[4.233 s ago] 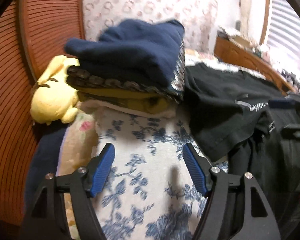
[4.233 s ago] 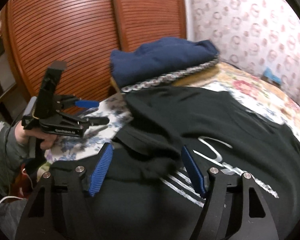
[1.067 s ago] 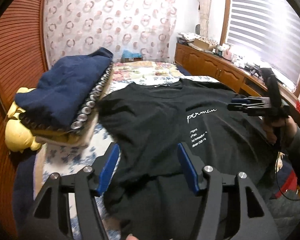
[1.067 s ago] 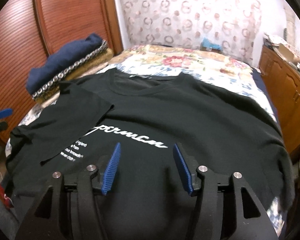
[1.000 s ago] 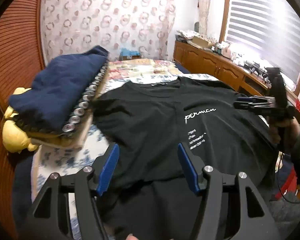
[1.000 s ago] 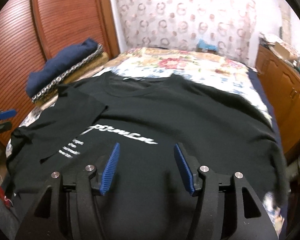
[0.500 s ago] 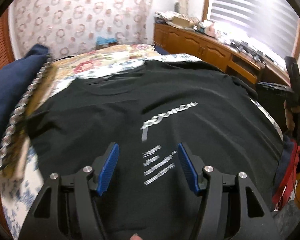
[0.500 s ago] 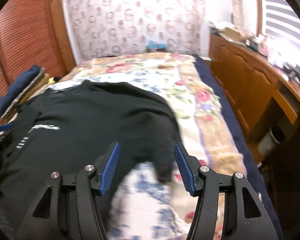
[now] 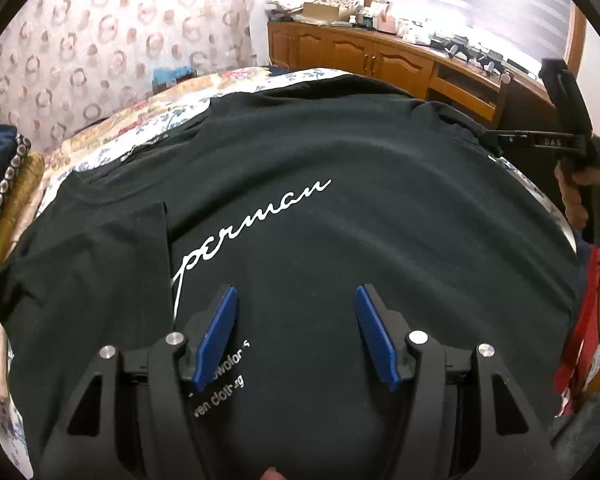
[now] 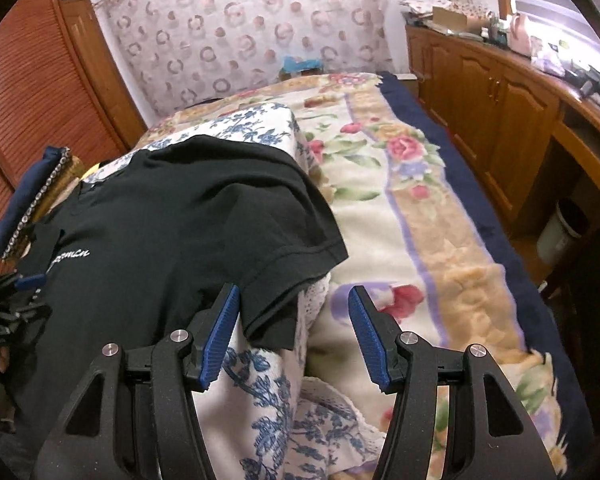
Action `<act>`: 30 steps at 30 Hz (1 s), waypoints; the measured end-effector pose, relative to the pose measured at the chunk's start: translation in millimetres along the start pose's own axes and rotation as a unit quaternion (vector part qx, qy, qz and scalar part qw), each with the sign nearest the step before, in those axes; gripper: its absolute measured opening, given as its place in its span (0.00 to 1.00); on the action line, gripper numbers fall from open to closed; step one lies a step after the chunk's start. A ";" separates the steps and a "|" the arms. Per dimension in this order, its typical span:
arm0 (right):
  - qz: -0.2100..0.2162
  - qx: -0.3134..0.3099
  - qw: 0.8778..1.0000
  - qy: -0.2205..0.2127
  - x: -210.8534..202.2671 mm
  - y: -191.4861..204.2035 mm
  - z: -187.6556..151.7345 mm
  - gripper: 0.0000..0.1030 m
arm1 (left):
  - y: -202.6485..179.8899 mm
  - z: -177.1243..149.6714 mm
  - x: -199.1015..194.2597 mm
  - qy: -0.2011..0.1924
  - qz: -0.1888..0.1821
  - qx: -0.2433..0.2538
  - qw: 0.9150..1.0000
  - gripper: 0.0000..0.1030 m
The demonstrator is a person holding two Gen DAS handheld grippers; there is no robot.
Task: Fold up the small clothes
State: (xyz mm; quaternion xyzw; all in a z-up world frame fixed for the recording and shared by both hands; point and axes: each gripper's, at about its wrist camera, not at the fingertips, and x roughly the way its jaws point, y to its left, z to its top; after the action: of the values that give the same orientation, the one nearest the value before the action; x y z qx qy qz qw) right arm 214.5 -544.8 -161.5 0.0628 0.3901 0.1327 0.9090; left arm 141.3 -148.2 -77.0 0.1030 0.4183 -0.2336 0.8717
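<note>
A black T-shirt (image 9: 340,240) with white script print lies spread face up on the bed. One sleeve (image 9: 100,252) is folded in over its chest. My left gripper (image 9: 296,296) hovers open over the print with nothing between its fingers. The other sleeve (image 10: 288,276) hangs over the edge of a blue-flowered blanket (image 10: 260,380). My right gripper (image 10: 293,294) is open just above it, and the sleeve's hem shows between the blue pads, untouched. Each gripper appears in the other's view: the right gripper (image 9: 540,142) in a hand, the left gripper (image 10: 26,282) at the shirt's far side.
A pile of folded clothes (image 10: 32,196) with a navy piece on top sits by the louvred wooden doors (image 10: 40,92). A rose-patterned blanket (image 10: 420,220) covers the bed beyond the sleeve. Wooden cabinets (image 10: 500,120) and a white bin (image 10: 560,232) line the far side.
Both views have swung right. The left one now sits over the chest print, with the clothes pile at its left edge. The right one went from mid-shirt to the hanging sleeve. Both stayed open.
</note>
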 end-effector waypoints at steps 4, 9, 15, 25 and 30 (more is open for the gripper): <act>0.009 -0.005 1.000 0.003 4.9 2.6 2.4 0.46 | 1.8 -1.1 1.5 -0.001 -0.003 -0.001 1.000 0.63; 0.017 -0.012 1.000 0.006 10.7 6.5 5.6 0.26 | -0.6 0.2 3.3 0.000 -0.006 0.003 1.000 0.67; 0.010 -0.024 0.999 -0.018 0.7 11.5 13.0 0.08 | -0.7 1.1 2.9 0.000 -0.001 0.005 1.000 0.69; 0.029 -0.084 0.993 -0.079 -33.4 65.1 42.6 0.07 | -0.6 0.5 2.4 0.000 -0.001 0.005 1.000 0.69; 0.058 -0.139 0.986 -0.074 -34.6 107.2 33.7 0.07 | -0.9 0.8 2.8 -0.001 -0.001 0.005 1.000 0.69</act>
State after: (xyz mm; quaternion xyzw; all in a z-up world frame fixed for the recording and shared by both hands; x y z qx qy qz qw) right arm 195.5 -452.6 -91.1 -0.0319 0.2955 0.2334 0.9259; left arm 142.9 -150.2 -78.7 0.1067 0.4167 -0.2368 0.8712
